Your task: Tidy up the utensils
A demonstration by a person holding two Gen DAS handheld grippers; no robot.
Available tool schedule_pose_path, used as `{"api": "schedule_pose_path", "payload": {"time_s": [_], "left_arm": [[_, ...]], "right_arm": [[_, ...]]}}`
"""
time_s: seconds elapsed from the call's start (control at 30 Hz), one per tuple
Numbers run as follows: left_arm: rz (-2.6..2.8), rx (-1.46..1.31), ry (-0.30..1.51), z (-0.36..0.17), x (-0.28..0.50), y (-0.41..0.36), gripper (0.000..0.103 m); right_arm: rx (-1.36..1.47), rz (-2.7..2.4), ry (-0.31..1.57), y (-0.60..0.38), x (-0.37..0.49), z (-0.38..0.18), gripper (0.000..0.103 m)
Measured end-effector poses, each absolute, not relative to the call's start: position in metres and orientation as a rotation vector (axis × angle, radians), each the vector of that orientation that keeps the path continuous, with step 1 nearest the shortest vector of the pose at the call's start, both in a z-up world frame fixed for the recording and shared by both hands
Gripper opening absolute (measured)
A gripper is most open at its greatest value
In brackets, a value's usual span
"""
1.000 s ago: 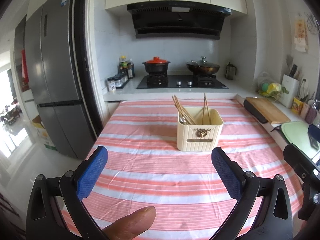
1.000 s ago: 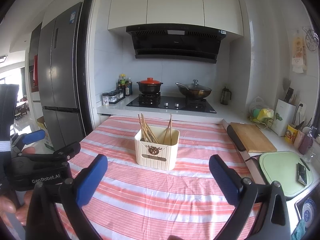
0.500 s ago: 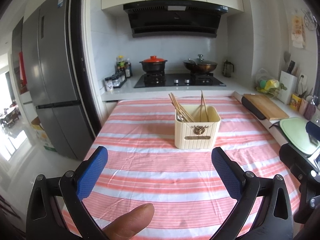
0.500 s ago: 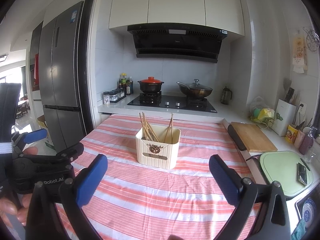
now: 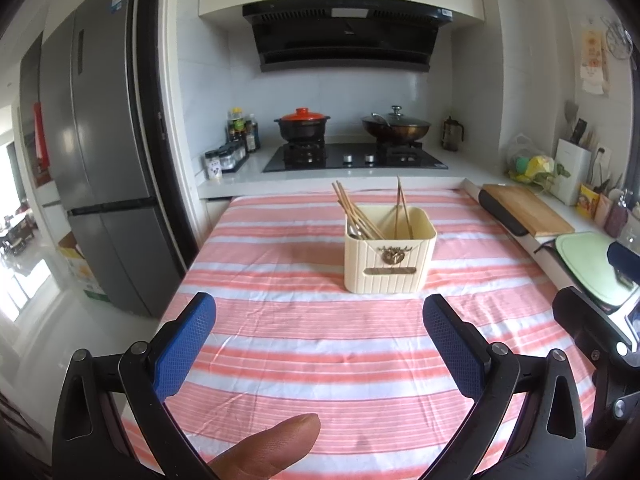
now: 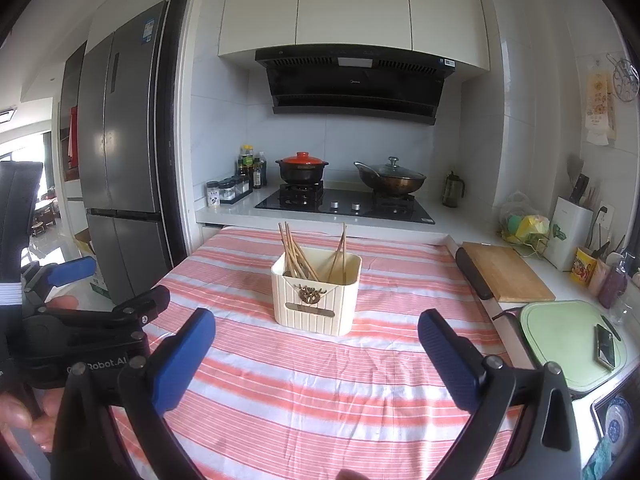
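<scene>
both cameras have backed slightly away from the cream holder [image 5: 390, 256] since the earlier frames. left gripper [image 5: 318, 344] and right gripper [image 6: 316, 354] hold their jaws apart, empty. chopsticks [image 5: 356, 212] stand in the holder mid-table on the striped cloth [image 5: 304, 320]; no loose utensils visible, so the task appears finished. only the right view shows the phone [image 6: 604, 346].

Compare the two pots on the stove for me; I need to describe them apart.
The black pot with the red lid is deep and sits on the left burner; the dark wok with the glass lid is shallow, wider, long-handled, on the right burner. Both are covered.
</scene>
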State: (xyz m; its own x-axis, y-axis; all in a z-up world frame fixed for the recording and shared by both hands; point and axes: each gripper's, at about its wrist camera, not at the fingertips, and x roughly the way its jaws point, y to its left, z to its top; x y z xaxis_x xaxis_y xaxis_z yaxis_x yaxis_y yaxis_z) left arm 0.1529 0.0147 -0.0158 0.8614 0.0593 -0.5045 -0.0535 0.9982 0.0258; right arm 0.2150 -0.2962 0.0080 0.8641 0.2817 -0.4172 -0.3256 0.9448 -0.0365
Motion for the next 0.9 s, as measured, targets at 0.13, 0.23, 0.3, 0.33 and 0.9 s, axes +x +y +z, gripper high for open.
{"api": "schedule_pose_path", "payload": {"time_s": [0.13,0.23,0.3,0.33,0.9], "left_arm": [[0.059,0.009,0.529,-0.0157,0.1528,0.0154,0.103],[0.057,0.011,0.530,-0.0157,0.1530,0.0156,0.103],[0.058,0.011,0.529,-0.0155,0.1528,0.0155,0.103],[0.058,0.012,0.528,-0.0154,0.1534,0.0152,0.103],[0.058,0.010,0.524,-0.0137,0.1518,0.0108,0.103]], "right_arm": [[-0.110,0.323,0.423,-0.2968,0.2153,0.0065,0.103],[-0.110,0.322,0.423,-0.2963,0.2152,0.0066,0.103],[-0.111,0.324,0.421,-0.2966,0.2151,0.0062,0.103],[-0.112,0.325,0.421,-0.2966,0.2150,0.0065,0.103],[-0.125,0.339,0.419,-0.2974,0.2154,0.0048,0.103]]}}
